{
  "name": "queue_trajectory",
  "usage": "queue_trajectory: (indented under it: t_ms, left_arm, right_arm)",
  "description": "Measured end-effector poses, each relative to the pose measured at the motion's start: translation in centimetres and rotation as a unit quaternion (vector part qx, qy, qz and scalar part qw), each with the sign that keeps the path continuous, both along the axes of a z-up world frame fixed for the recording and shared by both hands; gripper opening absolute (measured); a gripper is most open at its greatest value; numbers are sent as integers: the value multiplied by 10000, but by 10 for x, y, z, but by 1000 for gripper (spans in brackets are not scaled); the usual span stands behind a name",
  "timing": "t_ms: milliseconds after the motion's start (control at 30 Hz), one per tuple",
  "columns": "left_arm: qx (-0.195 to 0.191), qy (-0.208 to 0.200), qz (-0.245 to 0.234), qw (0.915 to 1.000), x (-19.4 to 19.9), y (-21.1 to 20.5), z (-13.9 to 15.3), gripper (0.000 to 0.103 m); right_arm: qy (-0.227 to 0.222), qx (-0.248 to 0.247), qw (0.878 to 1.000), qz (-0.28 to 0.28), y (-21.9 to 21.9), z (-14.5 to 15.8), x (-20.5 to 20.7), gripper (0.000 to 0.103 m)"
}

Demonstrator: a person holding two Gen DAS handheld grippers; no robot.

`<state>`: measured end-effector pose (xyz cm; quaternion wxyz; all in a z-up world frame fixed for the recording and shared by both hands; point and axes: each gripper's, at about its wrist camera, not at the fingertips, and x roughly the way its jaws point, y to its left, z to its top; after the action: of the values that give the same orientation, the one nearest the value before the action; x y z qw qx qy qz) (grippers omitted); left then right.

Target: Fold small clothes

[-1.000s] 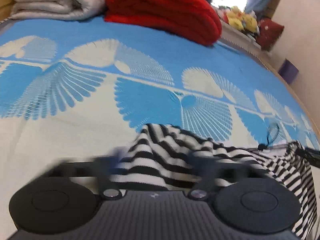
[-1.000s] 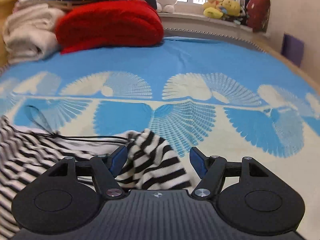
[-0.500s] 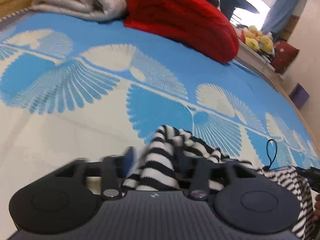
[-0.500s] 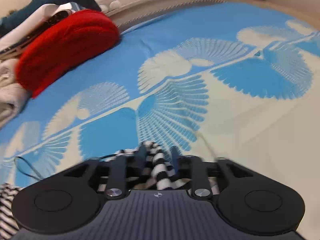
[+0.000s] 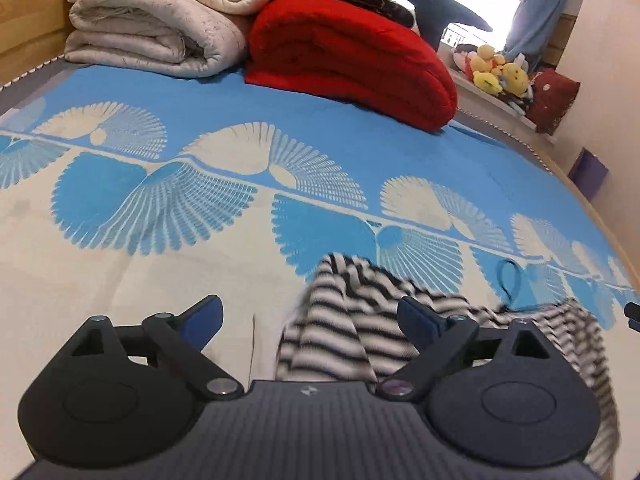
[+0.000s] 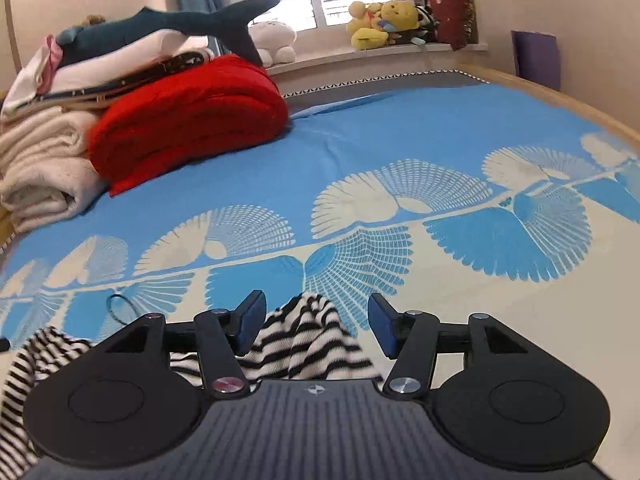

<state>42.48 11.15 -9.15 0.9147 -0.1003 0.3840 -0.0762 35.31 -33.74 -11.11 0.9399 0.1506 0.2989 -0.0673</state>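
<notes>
A small black-and-white striped garment [image 5: 344, 328] lies crumpled on the blue and cream bedspread [image 5: 240, 152]. In the left wrist view it sits between the fingers, nearer the right finger, and runs off to the right. My left gripper [image 5: 310, 316] is open. In the right wrist view the garment [image 6: 308, 340] bunches between the blue pads, with more of it at the lower left [image 6: 24, 368]. My right gripper [image 6: 316, 322] is open around that bunch. A thin black cord loop [image 6: 120, 308] lies by the garment.
A folded red blanket [image 5: 348, 60] and folded cream blankets [image 5: 152, 24] are stacked at the far side of the bed. A plush shark [image 6: 168, 24] lies on top. Stuffed toys [image 6: 384, 20] sit on the window ledge. A wooden bed edge [image 6: 560, 100] runs on the right.
Both grippers were shut on the striped garment half a second ago and have opened. The garment has dropped back onto the bedspread.
</notes>
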Motion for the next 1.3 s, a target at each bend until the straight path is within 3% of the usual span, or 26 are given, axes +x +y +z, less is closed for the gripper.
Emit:
queue_trajectory:
  t_ms: [200,300,367,433,533,600,733,833,900,933,967,1000,1033,1133,1300]
  left_arm:
    - [181,131,-21,9997,-88,19,18,97]
    - [337,425,-140,9984,-133,31,-7,101]
    - [441,835,-88,9955,-143,33,-18,99]
    - [301,560,-321,9975,-150,30,-16,99]
    - [350,509,-404,9973,-152,24,-19,99]
    - [414,543,-570,9960,-153,17,-21,99]
    - [625,399,-871,9934,-150,1,-24,99]
    - [852,491,-935,9907,-143,-12,-35,98]
    - [965,516,-1042,9885,-140,-17,-40,78]
    - [932,514,-1185,9872,-139,-19,-42,46]
    - [800,524,-1343,9863,-139,-19,-43,24]
    - [734,496,-1411,9860,-140,-19,-43,19]
    - [776,416,-1434,9857,-142,-19,-41,14]
    - [850,369,-1402,9858,-145,-13,-41,11]
    - [823,155,-1328,9876,-151,4,-31,11]
  right_arm:
    - [-133,741,9971,98,3,19,-90,66]
    - [59,559,9984,26,6,1,-144,67]
    - [339,422,9984,-169,5,-21,-168,67]
    - [705,442,9959,-344,3,-34,-176,65]
    - [578,278,9978,-177,3,-34,-181,65]
    - [716,120,9970,-263,1,-38,-183,65]
    - [865,321,9957,-35,-2,-43,-182,65]
    - [967,41,9953,-55,3,-49,-171,65]
    - [1159,13,9931,-166,2,-57,-161,64]
    - [1273,20,9917,-175,1,-62,-154,53]
    - [1371,46,9905,-100,2,-68,-148,37]
    - [1401,103,9901,-9,2,-71,-145,18]
    - [1370,54,9906,-19,4,-70,-145,13]
    - [1086,-95,9940,-65,4,-62,-150,11]
    - [913,141,9949,-392,-11,-59,-154,10]
